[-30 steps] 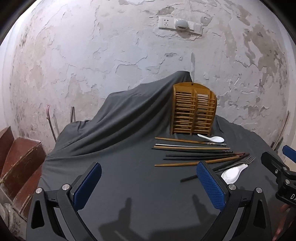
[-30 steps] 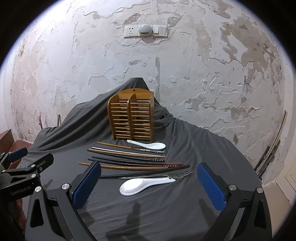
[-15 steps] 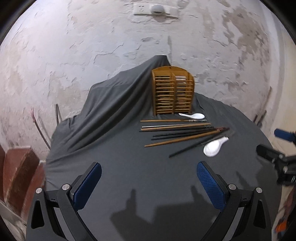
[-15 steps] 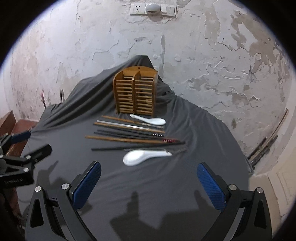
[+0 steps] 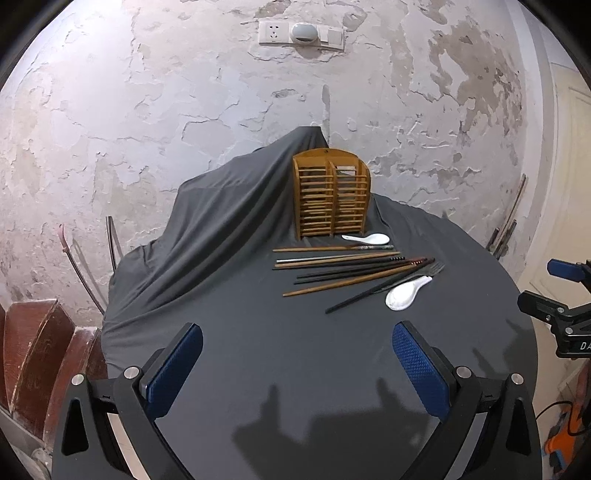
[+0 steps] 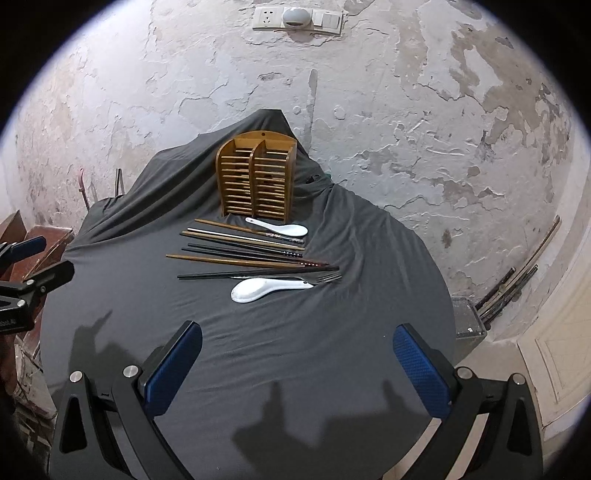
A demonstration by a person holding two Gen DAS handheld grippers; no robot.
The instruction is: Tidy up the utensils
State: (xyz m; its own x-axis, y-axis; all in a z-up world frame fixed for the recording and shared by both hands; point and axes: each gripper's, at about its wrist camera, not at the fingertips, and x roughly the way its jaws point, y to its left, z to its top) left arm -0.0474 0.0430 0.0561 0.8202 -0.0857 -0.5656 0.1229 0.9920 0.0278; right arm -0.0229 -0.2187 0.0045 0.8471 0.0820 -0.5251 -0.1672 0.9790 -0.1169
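Note:
A slatted wooden utensil holder with two compartments stands at the back of the grey-clothed table. In front of it lie several chopsticks, a dark fork, a small white spoon and a larger white spoon. My left gripper is open, well short of the utensils, with nothing between its fingers. My right gripper is open too, above the table's near part. Each gripper shows at the other view's edge.
A cracked plaster wall with a socket strip rises behind the table. Reddish wooden pieces sit low on the left. Rods lean on the wall at right, by a pale door.
Both grippers have pulled back and risen, so the holder and utensils look farther away and more of the cloth shows. The utensils have not moved. Both grippers stayed open.

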